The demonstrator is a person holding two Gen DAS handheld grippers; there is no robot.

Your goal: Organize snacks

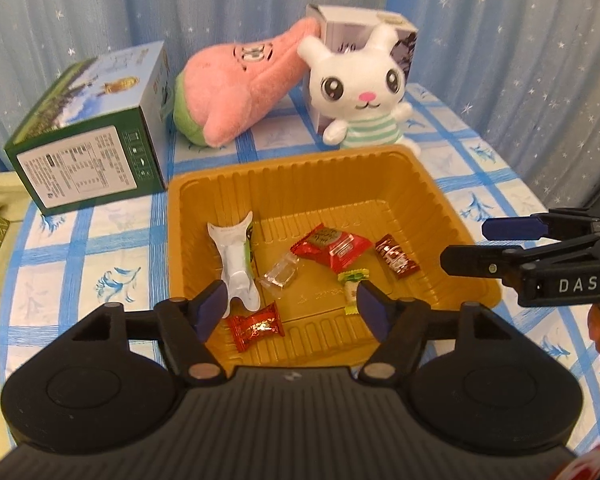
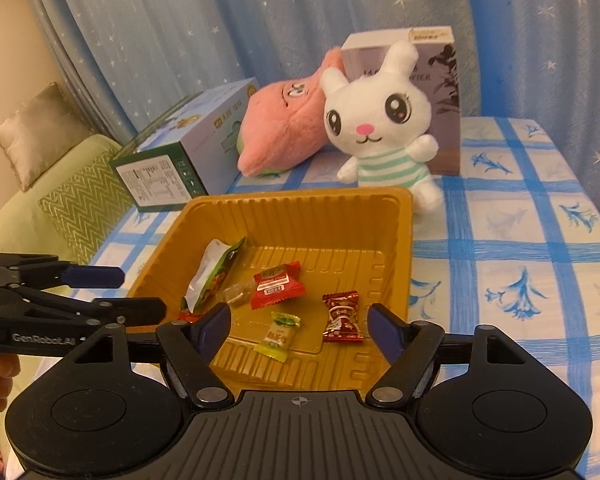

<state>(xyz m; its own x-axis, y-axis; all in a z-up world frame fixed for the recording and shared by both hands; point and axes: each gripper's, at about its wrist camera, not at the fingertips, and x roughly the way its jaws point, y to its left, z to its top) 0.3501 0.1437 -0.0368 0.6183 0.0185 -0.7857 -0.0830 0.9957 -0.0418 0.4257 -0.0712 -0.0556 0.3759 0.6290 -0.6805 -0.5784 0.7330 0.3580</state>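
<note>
Six wrapped snacks lie in the gold plastic tray (image 1: 312,176) on the blue-checked counter (image 1: 80,248): a white pouch (image 1: 236,264), a clear-wrapped sweet (image 1: 278,276), a red packet (image 1: 332,246), a dark red candy (image 1: 398,258), a yellow-green candy (image 1: 352,286) and a shiny red candy (image 1: 258,326) nearest the front wall. Both pairs of tongs hang above the tray's near edge, spread wide and holding nothing: the left tongs (image 1: 292,308) over the shiny red candy, the right tongs (image 2: 298,330) over the yellow-green one. No snack shows outside the tray, so I'd judge the sorting close to finished. The risk now is a fingertip catching the thin rim on the way out and tipping the light tray, spilling sweets. The white bunny plush (image 2: 380,128) leans close behind the tray; a nudge could topple it inside.
</note>
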